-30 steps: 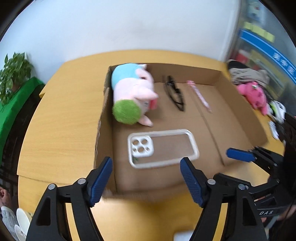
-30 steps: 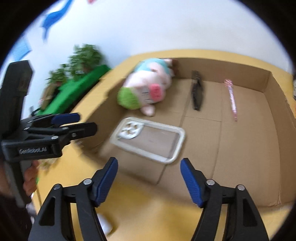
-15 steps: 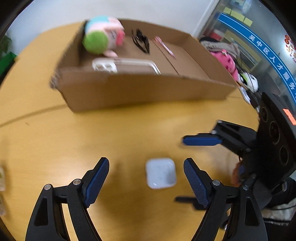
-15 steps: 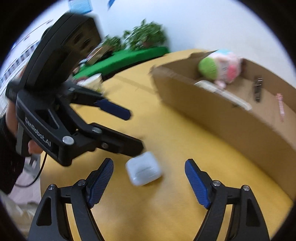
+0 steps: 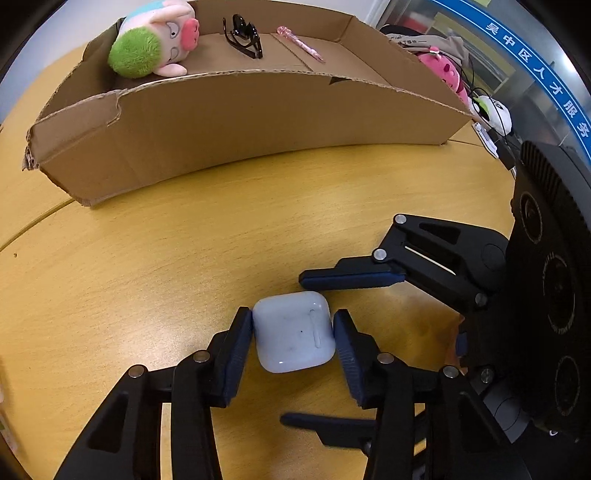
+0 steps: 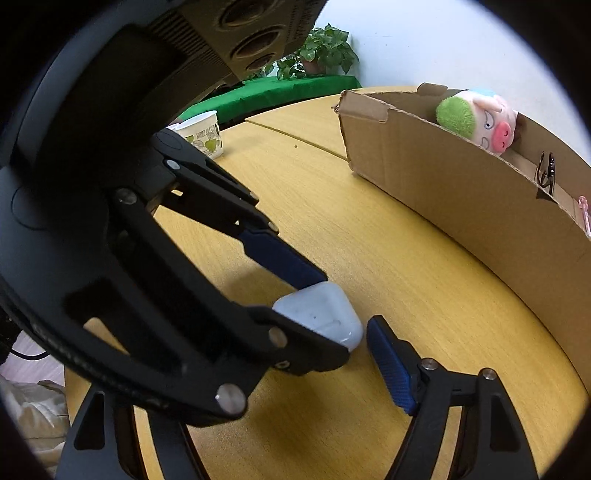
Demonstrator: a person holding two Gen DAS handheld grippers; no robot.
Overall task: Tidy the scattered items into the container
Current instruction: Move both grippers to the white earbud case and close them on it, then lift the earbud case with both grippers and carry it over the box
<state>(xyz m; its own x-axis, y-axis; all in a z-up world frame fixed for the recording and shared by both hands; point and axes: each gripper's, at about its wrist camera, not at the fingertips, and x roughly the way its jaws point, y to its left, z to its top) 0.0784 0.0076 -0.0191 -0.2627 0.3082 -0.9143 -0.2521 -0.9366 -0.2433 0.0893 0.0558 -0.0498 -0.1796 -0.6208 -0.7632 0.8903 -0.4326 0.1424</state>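
A white earbud case lies on the yellow table in front of the cardboard box. My left gripper points steeply down at it; its jaws are closing and both blue pads touch the case's sides. My right gripper comes in from the right, jaws closing but still wide. One of its fingers is beyond the case and one is nearer, neither touching it. The box holds a plush pig, black sunglasses and a pink pen.
A paper cup stands on the table to the left, with a green cloth and potted plants behind it. A pink plush toy and cables sit past the box's right end. Bare tabletop lies between the case and the box.
Both grippers left the box and dropped to the table. The left jaws, wide half a second ago, have closed onto the white case. The right gripper has moved in beside it.
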